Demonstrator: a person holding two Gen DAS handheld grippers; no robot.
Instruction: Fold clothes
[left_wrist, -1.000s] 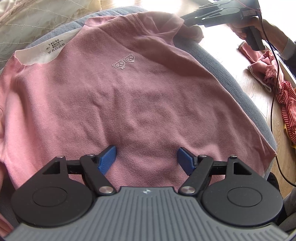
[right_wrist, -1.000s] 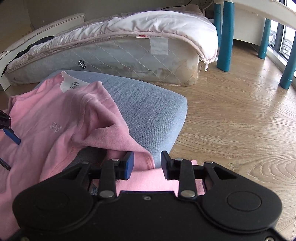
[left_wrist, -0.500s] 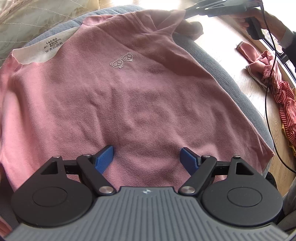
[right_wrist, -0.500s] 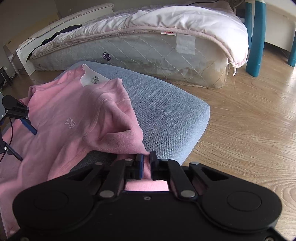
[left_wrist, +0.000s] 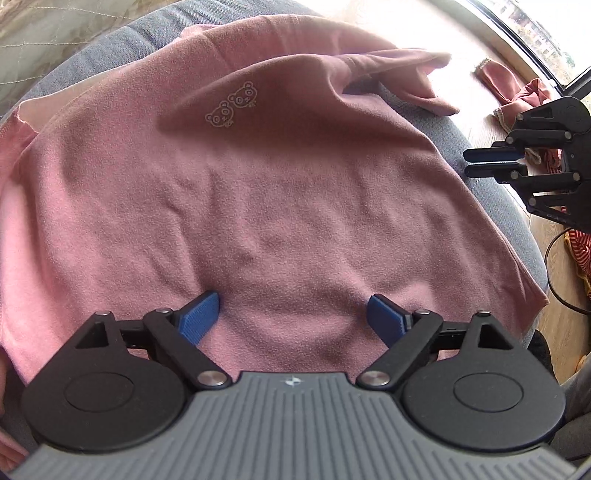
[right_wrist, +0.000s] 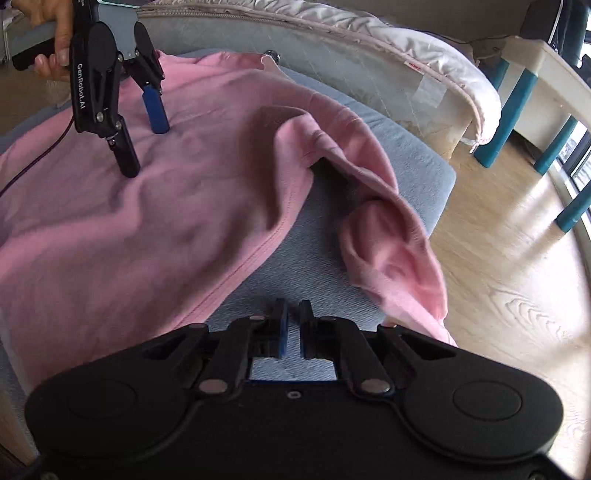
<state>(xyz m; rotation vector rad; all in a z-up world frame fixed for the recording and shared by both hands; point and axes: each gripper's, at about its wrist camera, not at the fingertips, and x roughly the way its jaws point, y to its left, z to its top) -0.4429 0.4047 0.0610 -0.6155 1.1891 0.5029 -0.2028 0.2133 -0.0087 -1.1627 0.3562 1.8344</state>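
Note:
A pink shirt (left_wrist: 258, 192) with a small bear print (left_wrist: 232, 105) lies spread on a grey-blue cushion (left_wrist: 92, 55). My left gripper (left_wrist: 291, 314) points down at the shirt's lower hem. Its jaws are opening, and only flat fabric lies under them. In the right wrist view this left gripper (right_wrist: 142, 136) stands on the pink shirt (right_wrist: 129, 229) at the upper left. My right gripper (right_wrist: 291, 325) is shut with nothing in it, over bare cushion (right_wrist: 303, 258) beside the rumpled sleeve (right_wrist: 391, 243). From the left wrist view my right gripper (left_wrist: 491, 162) hangs off the shirt's right edge.
A quilted mattress (right_wrist: 369, 48) lies behind the cushion. Teal table legs (right_wrist: 517, 96) stand on the wooden floor (right_wrist: 498, 280) to the right. More clothes (left_wrist: 517, 92), a red striped garment (left_wrist: 580, 254) and a black cable (left_wrist: 554, 273) lie on the floor.
My right gripper shut at the sleeve, then swung away along the cushion's side, empty. The sleeve now lies loose and rumpled. The left jaws have spread wider.

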